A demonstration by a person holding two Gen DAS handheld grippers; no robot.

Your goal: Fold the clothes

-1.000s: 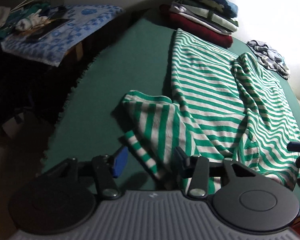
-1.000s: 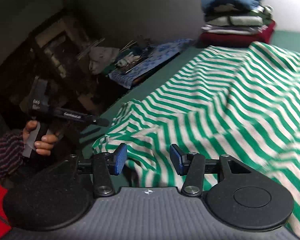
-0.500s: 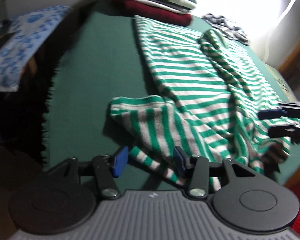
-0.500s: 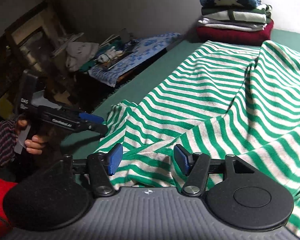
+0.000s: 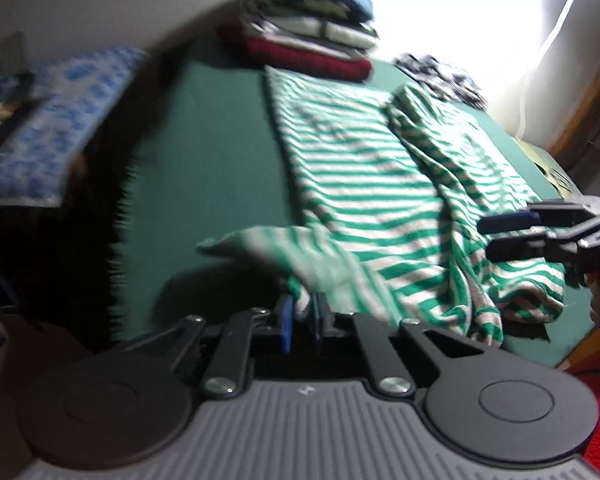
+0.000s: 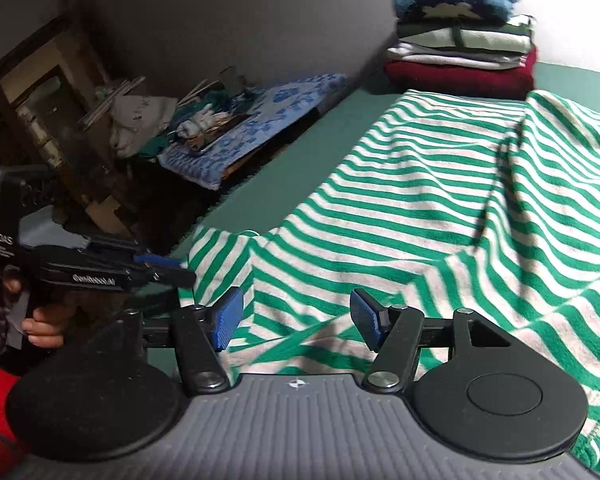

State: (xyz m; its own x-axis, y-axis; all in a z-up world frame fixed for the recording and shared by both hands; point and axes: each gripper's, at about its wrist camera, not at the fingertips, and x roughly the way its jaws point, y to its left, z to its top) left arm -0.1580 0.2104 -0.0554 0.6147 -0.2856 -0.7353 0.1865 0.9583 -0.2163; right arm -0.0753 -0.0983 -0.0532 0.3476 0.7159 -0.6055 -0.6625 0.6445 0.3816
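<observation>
A green-and-white striped shirt (image 5: pixel 360 168) lies spread on the green bed (image 5: pixel 212 152). My left gripper (image 5: pixel 302 312) is shut on the shirt's near sleeve end and holds it lifted a little. The shirt also fills the right wrist view (image 6: pixel 440 208). My right gripper (image 6: pixel 296 316) is open, its blue pads just above the shirt's near hem. The left gripper also shows at the left of the right wrist view (image 6: pixel 168 270), pinching the sleeve. The right gripper also shows at the right of the left wrist view (image 5: pixel 500 236), its jaws apart.
A stack of folded clothes (image 5: pixel 312 36) sits at the far end of the bed, also in the right wrist view (image 6: pixel 460 48). A dark patterned garment (image 5: pixel 440 72) lies far right. A cluttered side table with a blue-patterned cloth (image 6: pixel 252 120) stands left of the bed.
My left gripper has closed on the sleeve end and raised it. My right gripper has moved lower and closer over the hem, still open.
</observation>
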